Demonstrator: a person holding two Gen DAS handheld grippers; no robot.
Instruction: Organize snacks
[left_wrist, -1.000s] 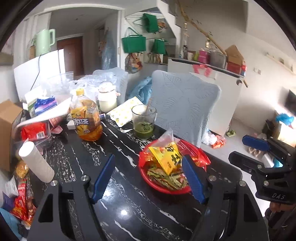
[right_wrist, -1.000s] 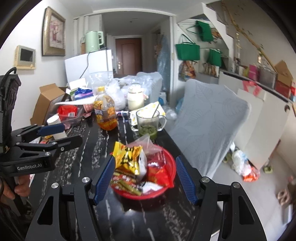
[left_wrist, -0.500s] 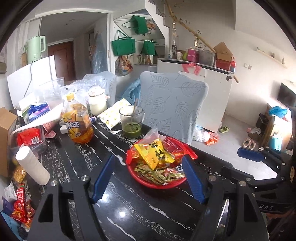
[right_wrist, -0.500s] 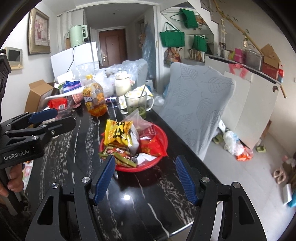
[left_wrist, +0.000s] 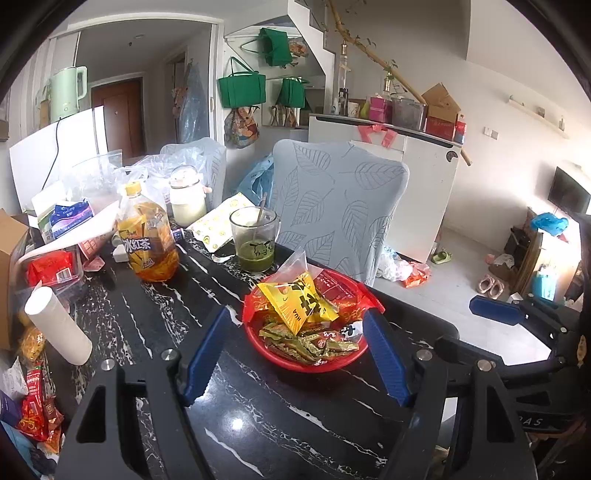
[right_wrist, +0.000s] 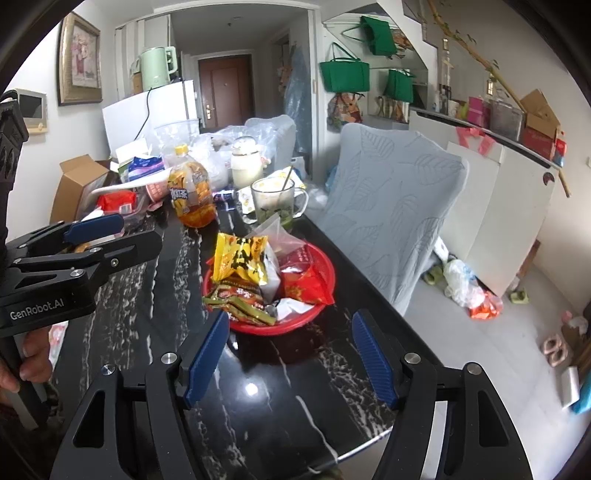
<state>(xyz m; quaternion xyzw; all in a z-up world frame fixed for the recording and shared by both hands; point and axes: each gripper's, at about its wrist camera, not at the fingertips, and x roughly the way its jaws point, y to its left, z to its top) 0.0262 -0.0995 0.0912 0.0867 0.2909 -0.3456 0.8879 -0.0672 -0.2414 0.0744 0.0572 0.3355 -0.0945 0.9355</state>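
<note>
Both grippers, left gripper (left_wrist: 295, 350) and right gripper (right_wrist: 288, 354), gaped wide, empty. They hovered before the red bowl (left_wrist: 258, 341) of snack packets (left_wrist: 295, 306), probably lining up a pick.

Bare black counter (left_wrist: 280, 417) between and beneath the open jaws of the left gripper (left_wrist: 295, 354); same under the right gripper (right_wrist: 288, 354). Straight ahead of both: red bowl (right_wrist: 325, 271) heaped with snack packets, blocking the middle. Beyond it, glass mug (left_wrist: 255, 236) and tea bottle (left_wrist: 149, 240). Left of the left jaws: white paper roll (left_wrist: 57, 325), then clutter along the edge. Right of the jaws: counter edge, chair (right_wrist: 391, 206) close behind.
</note>
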